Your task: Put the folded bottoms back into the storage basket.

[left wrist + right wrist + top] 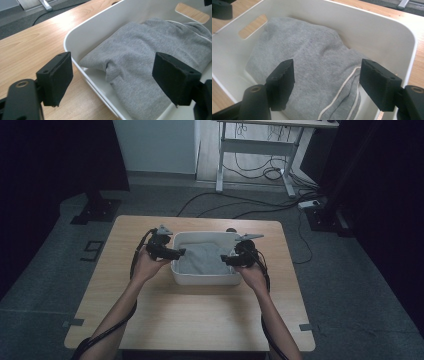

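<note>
While the grey garment (202,258) is lain folded inside the white bin (205,279), the left gripper (181,252) and right gripper (223,260) are held spread above the bin's opposite ends, nothing pinched.

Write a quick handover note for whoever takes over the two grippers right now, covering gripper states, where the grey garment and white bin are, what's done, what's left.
Left gripper: open, straddling the white bin's left rim, holding nothing.
Right gripper: open over the bin's right side, holding nothing.
Grey garment: folded and lying inside the bin, which sits mid-table.
Done: the garment is in the bin and both jaws are off it.
Left: probably just draw both grippers back from the bin.
</note>
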`<state>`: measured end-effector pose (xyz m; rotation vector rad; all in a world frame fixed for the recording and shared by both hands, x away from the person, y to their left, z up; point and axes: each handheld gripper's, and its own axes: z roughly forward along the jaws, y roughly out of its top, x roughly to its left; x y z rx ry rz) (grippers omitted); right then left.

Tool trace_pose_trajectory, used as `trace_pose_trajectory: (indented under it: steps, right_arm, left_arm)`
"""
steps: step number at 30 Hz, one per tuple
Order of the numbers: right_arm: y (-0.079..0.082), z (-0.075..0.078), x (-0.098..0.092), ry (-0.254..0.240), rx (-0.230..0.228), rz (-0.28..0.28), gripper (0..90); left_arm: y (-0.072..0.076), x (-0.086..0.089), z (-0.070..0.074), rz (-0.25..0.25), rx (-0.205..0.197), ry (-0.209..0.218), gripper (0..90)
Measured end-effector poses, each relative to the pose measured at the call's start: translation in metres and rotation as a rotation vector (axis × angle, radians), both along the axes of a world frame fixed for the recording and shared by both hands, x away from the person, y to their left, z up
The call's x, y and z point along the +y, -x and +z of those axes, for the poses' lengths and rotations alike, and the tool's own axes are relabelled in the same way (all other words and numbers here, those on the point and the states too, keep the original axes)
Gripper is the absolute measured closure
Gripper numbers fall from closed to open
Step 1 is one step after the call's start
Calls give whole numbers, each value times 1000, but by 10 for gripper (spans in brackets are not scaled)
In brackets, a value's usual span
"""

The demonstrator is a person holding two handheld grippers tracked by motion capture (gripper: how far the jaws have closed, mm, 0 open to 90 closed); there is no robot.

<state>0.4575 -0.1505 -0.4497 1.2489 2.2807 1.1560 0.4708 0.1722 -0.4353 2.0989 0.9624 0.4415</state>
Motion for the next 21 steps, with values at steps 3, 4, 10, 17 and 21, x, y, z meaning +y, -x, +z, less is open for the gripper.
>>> trace_pose_trajectory:
  steps: [3,4,10,17,21]
  right_arm:
    - [2,0,1,8,-3,15,255]
    - [2,1,2,7,-5,18,256]
    - [1,5,10,3,-2,49,348]
    - [-5,9,29,14,8,118,599]
    - [-11,10,45,34,7,162,678]
  left_arm:
    - [4,6,2,4,-5,14,142]
    - [8,11,3,9,-8,27,139]
    - [21,27,1,22,-15,27,98]
    - [48,53,-20,69,-61,-41,8]
    - [64,66,-38,80,-56,-58,0]
